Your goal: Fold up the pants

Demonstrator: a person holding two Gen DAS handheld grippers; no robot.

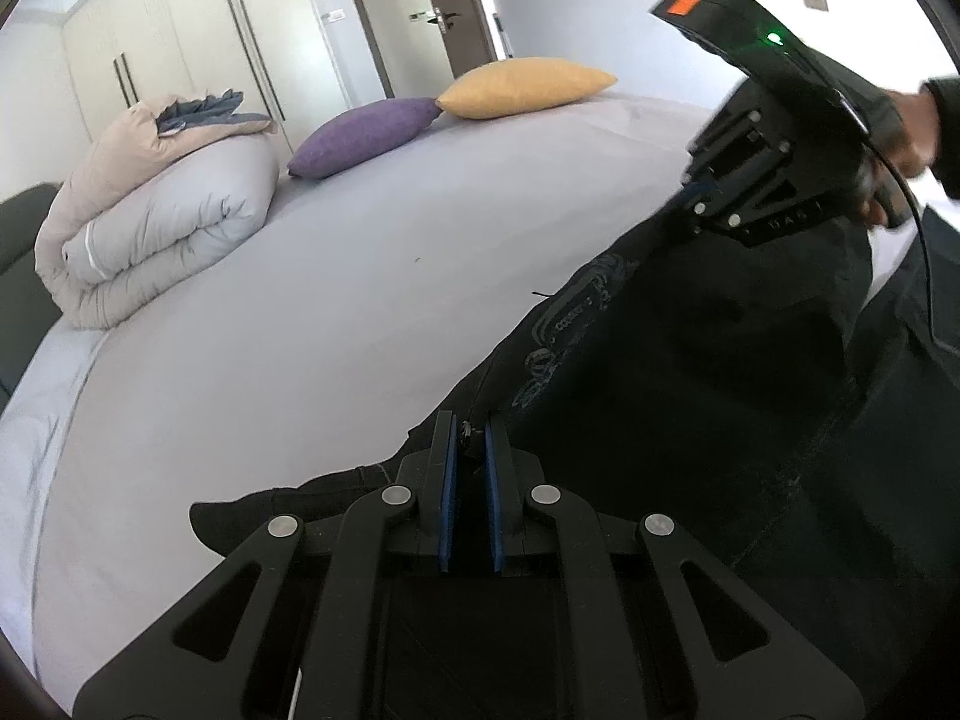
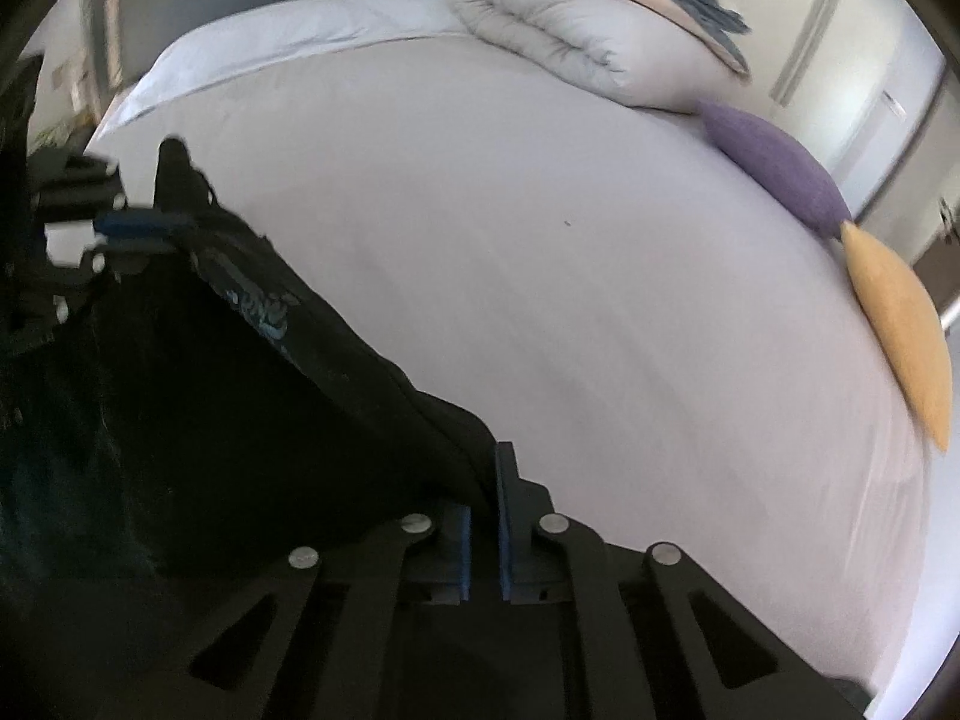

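At the far left of the left wrist view, a dark grey upholstered piece [image 1: 21,252] is cut off by the frame, so what it is stays unclear. Next to it, a rolled beige and grey duvet [image 1: 159,204] sits on the pale lilac bedsheet [image 1: 300,330], with a folded slate-blue cloth [image 1: 201,111] tucked into its top. Further right lie a purple oval cushion [image 1: 366,135] and a mustard-yellow oval cushion [image 1: 528,87], tips touching. Behind them stand cream wardrobe doors [image 1: 180,42] and a brown door [image 1: 447,6].

The dark denim pants with pale embroidered stitching [image 1: 690,360] hang lifted above the sheet toward the right, with one trailing end resting on the bed near the left gripper [image 1: 471,438]. Its blue-padded fingers are pinched on a seam edge of the fabric. The right gripper [image 1: 699,198], held by a partly cropped hand [image 1: 906,138], grips the upper edge; its fingertips are blurred there, but the right wrist view shows its pads [image 2: 504,516] clamped on cloth. How the pants are layered is lost in shadow.

No containers are in sight.
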